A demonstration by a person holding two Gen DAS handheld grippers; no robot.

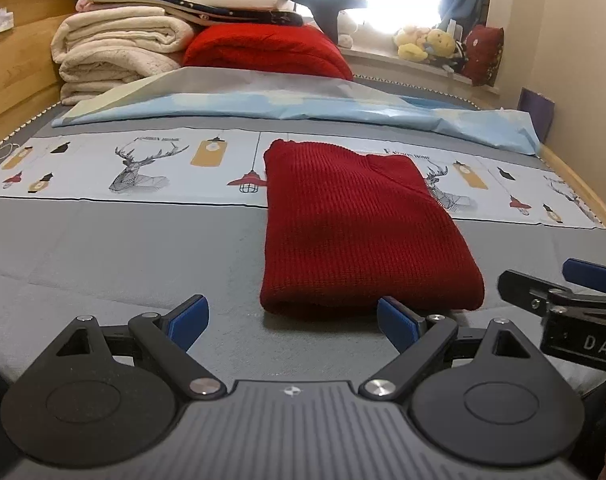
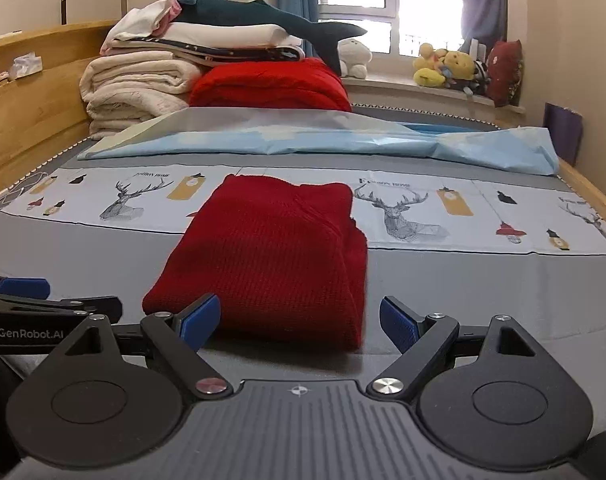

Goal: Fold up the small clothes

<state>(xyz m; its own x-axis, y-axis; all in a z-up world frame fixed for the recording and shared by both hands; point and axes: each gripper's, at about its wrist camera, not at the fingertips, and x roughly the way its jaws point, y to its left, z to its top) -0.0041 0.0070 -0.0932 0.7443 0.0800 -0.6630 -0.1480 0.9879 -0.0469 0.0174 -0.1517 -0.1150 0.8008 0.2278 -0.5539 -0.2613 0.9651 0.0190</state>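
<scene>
A red knitted sweater (image 1: 355, 224) lies on a grey bed sheet (image 1: 123, 248), already folded into a narrow, long bundle with its sides turned in, running away from the viewer toward a printed band of stags and lamps; judging by its tidy shape, most of the folding looks done, and perhaps one last fold end to end remains; at the left, the left gripper (image 1: 293, 322) hovers just short of the near edge, its blue-padded fingers spread wide and holding nothing; at the right, the right gripper (image 2: 299, 320) sits likewise at the near edge, fingers spread apart and empty, one pad just beside the sweater's corner; readable writing, left to right: "GenRobot.AI" on the left gripper's side in the right wrist view, and "DAS" on the right gripper's body in the left wrist view; small print on the sheet is too blurred to read.
</scene>
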